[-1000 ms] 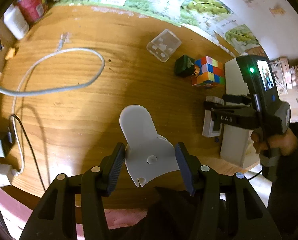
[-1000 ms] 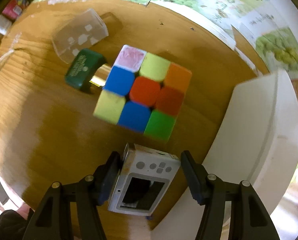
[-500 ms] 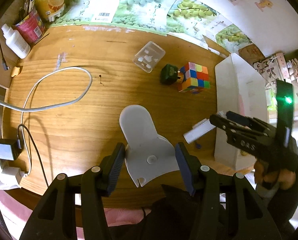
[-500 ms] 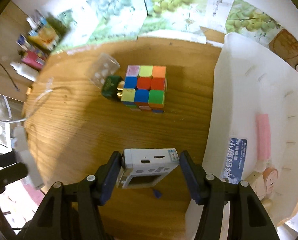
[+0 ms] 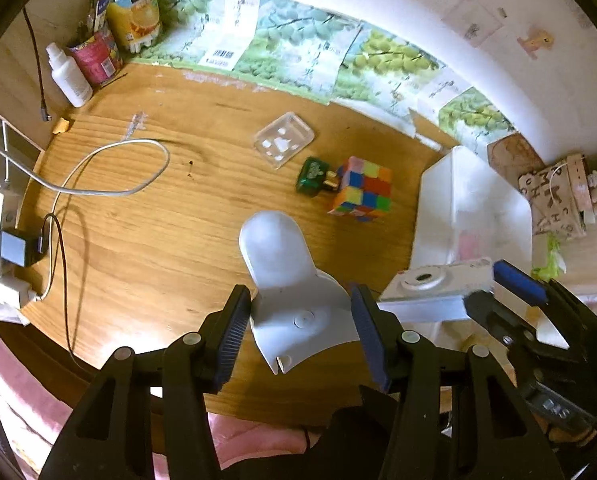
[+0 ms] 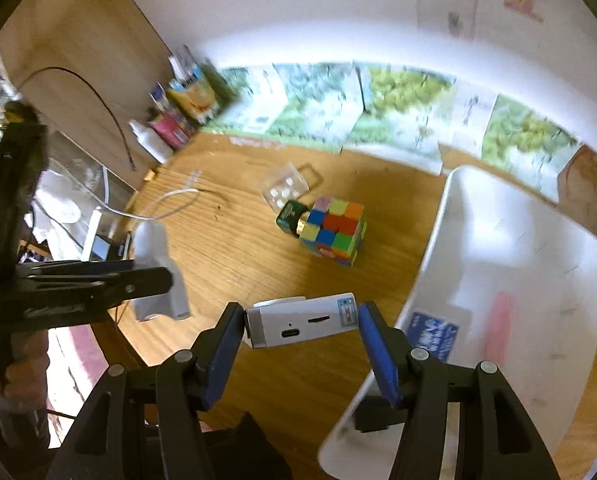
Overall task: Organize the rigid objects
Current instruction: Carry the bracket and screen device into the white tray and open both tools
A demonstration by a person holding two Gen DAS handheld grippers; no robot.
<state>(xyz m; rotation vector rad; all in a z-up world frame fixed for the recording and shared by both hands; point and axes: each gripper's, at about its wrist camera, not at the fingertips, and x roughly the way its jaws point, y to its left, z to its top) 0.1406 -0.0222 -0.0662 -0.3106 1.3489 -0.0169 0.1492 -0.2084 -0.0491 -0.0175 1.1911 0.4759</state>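
White camera [image 6: 302,320] clamped between right gripper [image 6: 301,334] fingers.

almost no words can be read here. the brown cardboard piece with big dark letters [image 5: 554,200] at the far right of the left view shows letters that look like "h", "c" and "h". a white paper strip with a black barcode [image 5: 220,54] lies along the wall, but its numbers are too small. the blue label with white writing [image 6: 432,330] inside the white plastic bin [image 6: 538,240] is too blurry to read.
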